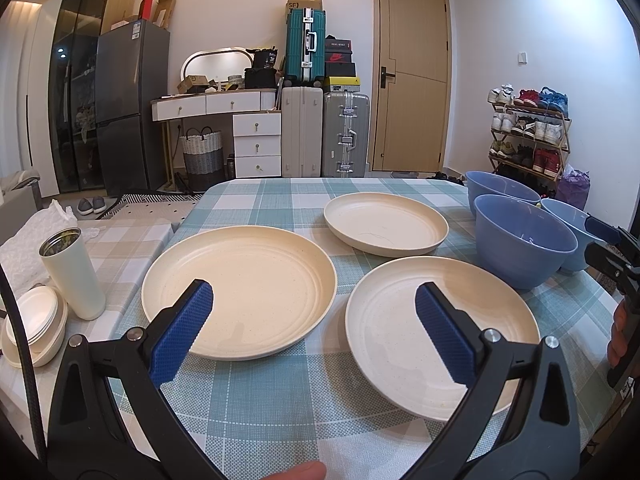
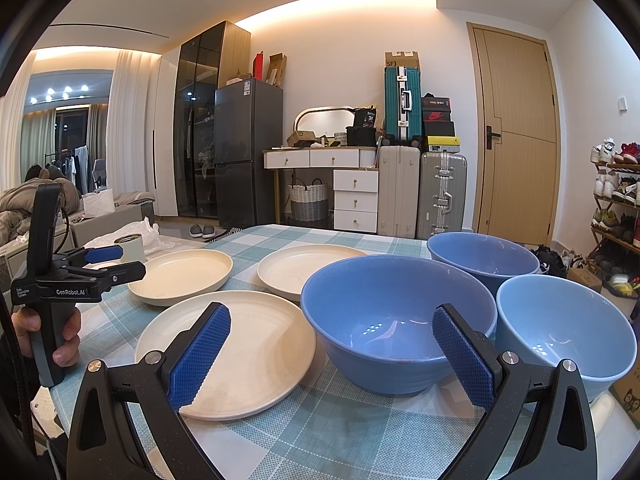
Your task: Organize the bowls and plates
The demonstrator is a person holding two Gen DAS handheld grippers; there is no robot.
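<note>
Three cream plates lie apart on the checked table (image 1: 280, 420): a left plate (image 1: 240, 292), a far plate (image 1: 386, 224) and a near right plate (image 1: 440, 336). Three blue bowls stand at the right: a near one (image 2: 396, 320), a far one (image 2: 484, 256) and a paler one (image 2: 564, 328). My left gripper (image 1: 314, 292) is open and empty, hovering low between the left and near right plates. My right gripper (image 2: 332, 312) is open and empty, straddling the gap between the near plate (image 2: 228, 352) and the near bowl. A hand (image 2: 44, 328) holds the left gripper (image 2: 132, 262) at the table's left side.
A white tumbler (image 1: 72, 272) and a stack of small white dishes (image 1: 36, 324) sit on a lower side surface to the left, beside crumpled white paper (image 1: 36, 232). The pale bowl stands near the table's right edge. Suitcases, drawers and a shoe rack stand well beyond the table.
</note>
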